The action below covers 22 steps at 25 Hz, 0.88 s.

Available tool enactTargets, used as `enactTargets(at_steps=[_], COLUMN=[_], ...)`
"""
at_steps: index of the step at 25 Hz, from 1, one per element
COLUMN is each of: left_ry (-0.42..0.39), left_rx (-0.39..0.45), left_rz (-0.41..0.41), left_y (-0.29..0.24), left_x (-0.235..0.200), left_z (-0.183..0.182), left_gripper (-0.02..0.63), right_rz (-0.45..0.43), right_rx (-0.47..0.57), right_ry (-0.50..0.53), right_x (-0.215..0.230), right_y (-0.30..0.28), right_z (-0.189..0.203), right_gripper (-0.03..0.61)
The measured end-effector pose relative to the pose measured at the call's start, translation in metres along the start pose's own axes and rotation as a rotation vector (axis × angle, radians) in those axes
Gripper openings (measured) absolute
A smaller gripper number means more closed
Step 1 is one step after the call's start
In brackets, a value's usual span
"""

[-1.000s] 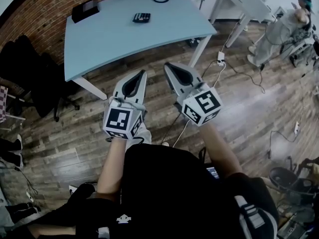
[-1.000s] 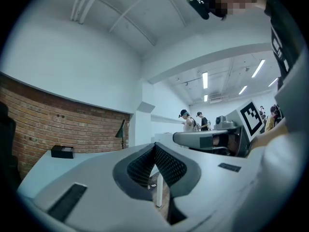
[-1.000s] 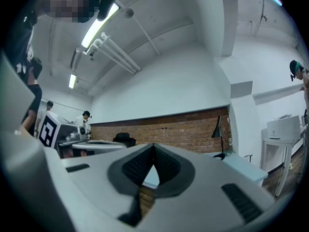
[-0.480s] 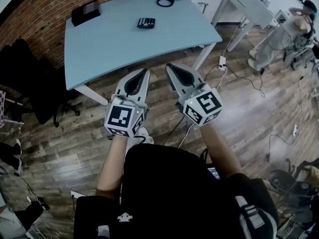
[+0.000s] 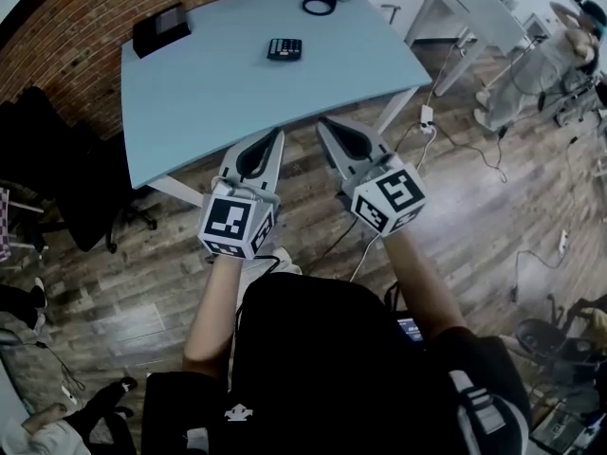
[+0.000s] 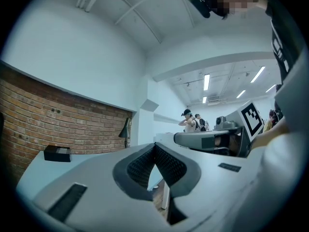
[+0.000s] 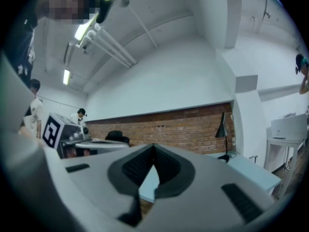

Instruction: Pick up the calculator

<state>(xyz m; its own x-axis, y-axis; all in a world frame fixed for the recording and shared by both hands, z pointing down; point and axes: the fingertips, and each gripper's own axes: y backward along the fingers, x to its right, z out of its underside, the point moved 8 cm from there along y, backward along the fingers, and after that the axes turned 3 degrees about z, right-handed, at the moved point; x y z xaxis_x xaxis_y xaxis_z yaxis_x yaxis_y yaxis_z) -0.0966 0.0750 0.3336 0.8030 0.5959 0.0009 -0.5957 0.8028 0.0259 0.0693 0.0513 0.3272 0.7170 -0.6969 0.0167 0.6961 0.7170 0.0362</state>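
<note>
The table (image 5: 209,93) spans 10 to 1 o'clock in the head view. The left gripper (image 5: 272,136) and right gripper (image 5: 323,125) are held level off its near edge, jaws clenched on nothing, probably for the approach. The calculator (image 5: 285,48) lies at 12 o'clock on the table, well apart from both.
</note>
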Motion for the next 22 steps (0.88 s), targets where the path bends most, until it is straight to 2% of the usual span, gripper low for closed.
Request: enactTargets(at_steps=[15,22], left_ry=[0.016,0.045], left_rx=[0.021,0.024], left_rz=[0.051,0.052], left_y=[-0.005,-0.007], left_x=[-0.065,-0.079], left_z=[0.001,0.008], left_gripper=[0.009,0.009], right_rz=[0.050,0.073], right_rx=[-0.002,-0.037], right_ry=[0.010,0.011], right_x=[-0.011,-0.008], right_y=[-0.055,-0.059], right_z=[-0.002,0.007], right_gripper=[0.005,0.005])
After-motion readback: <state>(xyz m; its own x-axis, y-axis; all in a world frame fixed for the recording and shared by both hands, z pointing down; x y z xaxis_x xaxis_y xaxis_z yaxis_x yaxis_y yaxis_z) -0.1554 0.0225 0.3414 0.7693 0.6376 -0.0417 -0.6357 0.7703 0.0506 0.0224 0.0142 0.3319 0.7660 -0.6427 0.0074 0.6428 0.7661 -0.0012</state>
